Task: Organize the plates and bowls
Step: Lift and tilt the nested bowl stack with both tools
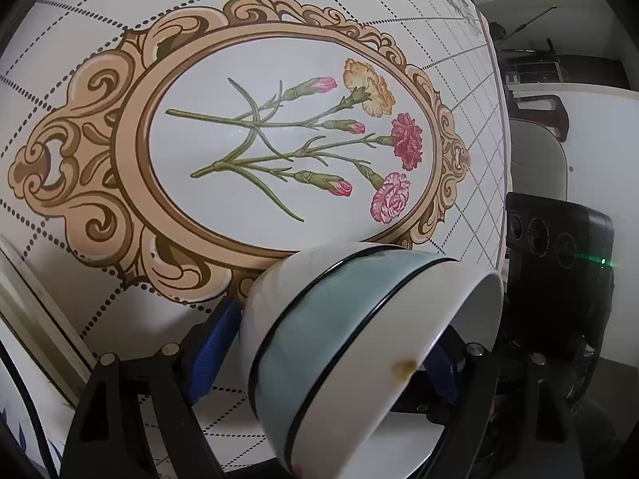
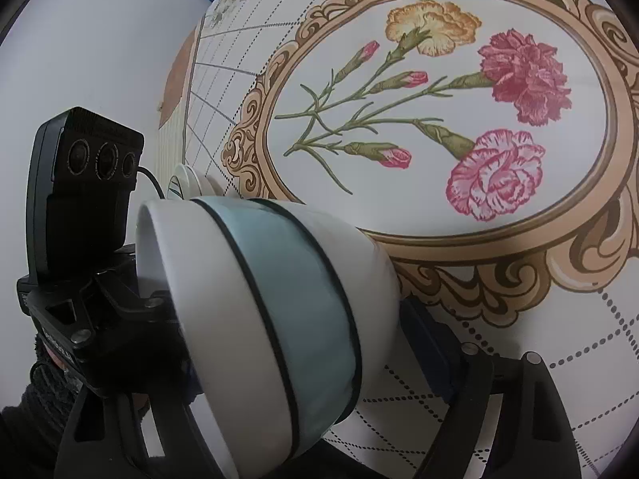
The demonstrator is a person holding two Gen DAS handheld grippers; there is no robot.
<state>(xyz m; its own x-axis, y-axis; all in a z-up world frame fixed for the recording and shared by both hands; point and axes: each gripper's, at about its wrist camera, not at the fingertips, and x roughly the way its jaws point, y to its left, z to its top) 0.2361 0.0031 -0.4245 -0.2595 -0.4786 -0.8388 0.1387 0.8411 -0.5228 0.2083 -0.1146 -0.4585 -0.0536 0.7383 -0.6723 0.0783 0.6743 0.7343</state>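
Tablecloth: no stack of dishes shows on it; sorting looks barely begun, I judge.
Bowls: left bowl clamped in my left gripper; right bowl clamped in my right gripper, both over the cloth.
Plate: edge only, behind my right bowl.
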